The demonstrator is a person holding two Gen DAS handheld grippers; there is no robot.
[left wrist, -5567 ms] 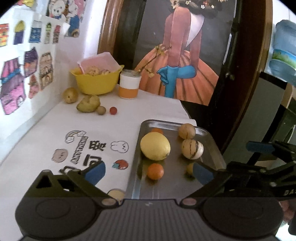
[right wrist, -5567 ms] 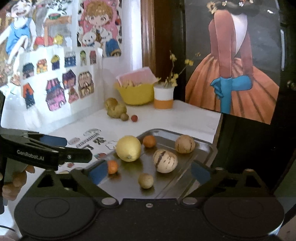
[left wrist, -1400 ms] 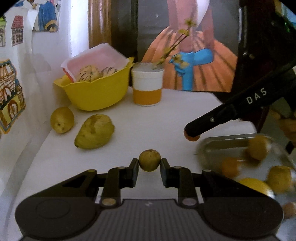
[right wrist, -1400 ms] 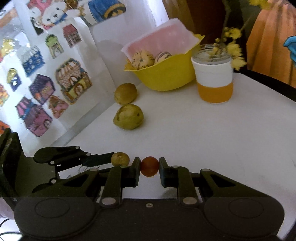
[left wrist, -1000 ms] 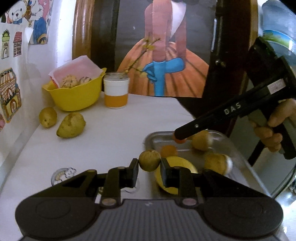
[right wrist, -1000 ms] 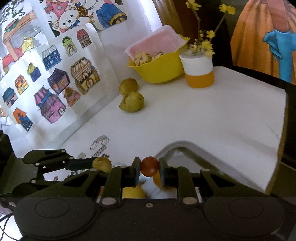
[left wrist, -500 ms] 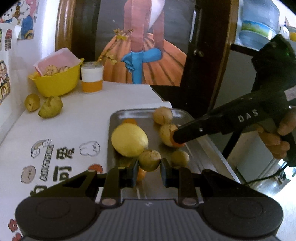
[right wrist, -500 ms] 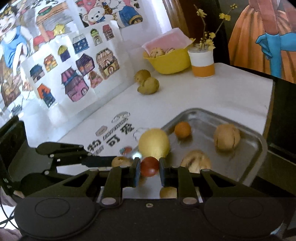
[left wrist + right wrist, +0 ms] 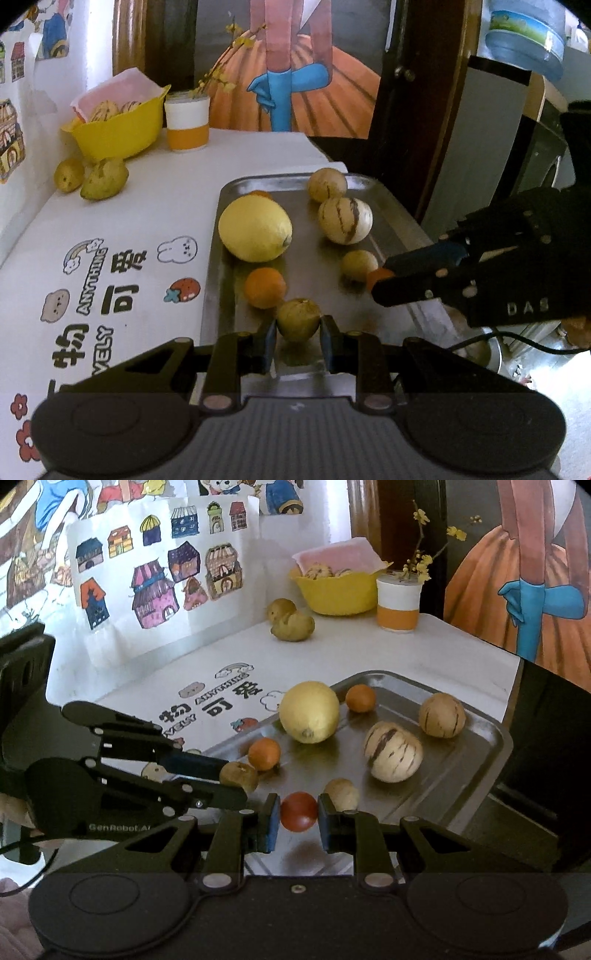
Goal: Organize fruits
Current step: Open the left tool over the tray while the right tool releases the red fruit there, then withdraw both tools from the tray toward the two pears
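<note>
The left hand-held gripper squeezes a small green fruit over the tray's near end. Just beside it, the right hand-held gripper squeezes a little red fruit.

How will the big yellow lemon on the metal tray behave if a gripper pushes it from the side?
The lemon is rounded and lies on the smooth, shiny tray, so it would probably roll or slide rather than stay. It is the largest fruit there, so likely the heaviest. If pushed, it may bump the small orange close beside it.
</note>
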